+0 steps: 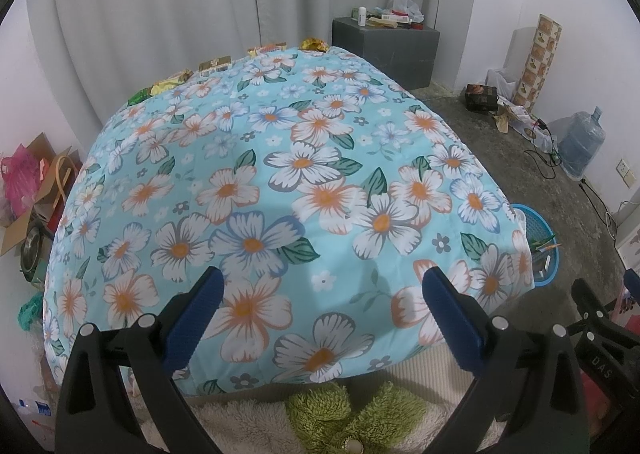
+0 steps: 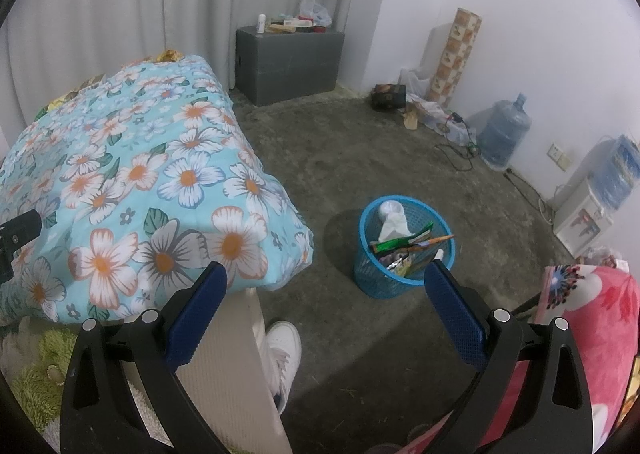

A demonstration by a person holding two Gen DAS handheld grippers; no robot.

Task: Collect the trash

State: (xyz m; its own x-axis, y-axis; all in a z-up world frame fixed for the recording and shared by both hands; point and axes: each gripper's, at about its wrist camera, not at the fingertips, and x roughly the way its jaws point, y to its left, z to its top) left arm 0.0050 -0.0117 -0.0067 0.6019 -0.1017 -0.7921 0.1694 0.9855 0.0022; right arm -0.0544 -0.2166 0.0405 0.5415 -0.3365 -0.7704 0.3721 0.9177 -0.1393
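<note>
Several crumpled wrappers lie along the far edge of the flowered bedcover point(image 1: 280, 173): a gold one point(image 1: 315, 43), a boxy one point(image 1: 215, 63) and a yellow-green one point(image 1: 168, 85). My left gripper point(image 1: 322, 286) hovers open over the near part of the cover, empty. A blue mesh trash basket point(image 2: 404, 242) stands on the floor right of the bed, holding tissue and wrappers; in the left wrist view only its rim point(image 1: 538, 230) shows. My right gripper point(image 2: 326, 282) is open and empty above the floor, just near of the basket.
A grey box point(image 2: 288, 61) with small items sits at the back wall. A water jug point(image 2: 504, 133), cables and a dispenser point(image 2: 584, 217) line the right wall. A white shoe point(image 2: 284, 354) is on the floor. Pink blanket point(image 2: 600, 326) at right; cardboard clutter point(image 1: 32, 193) left of the bed.
</note>
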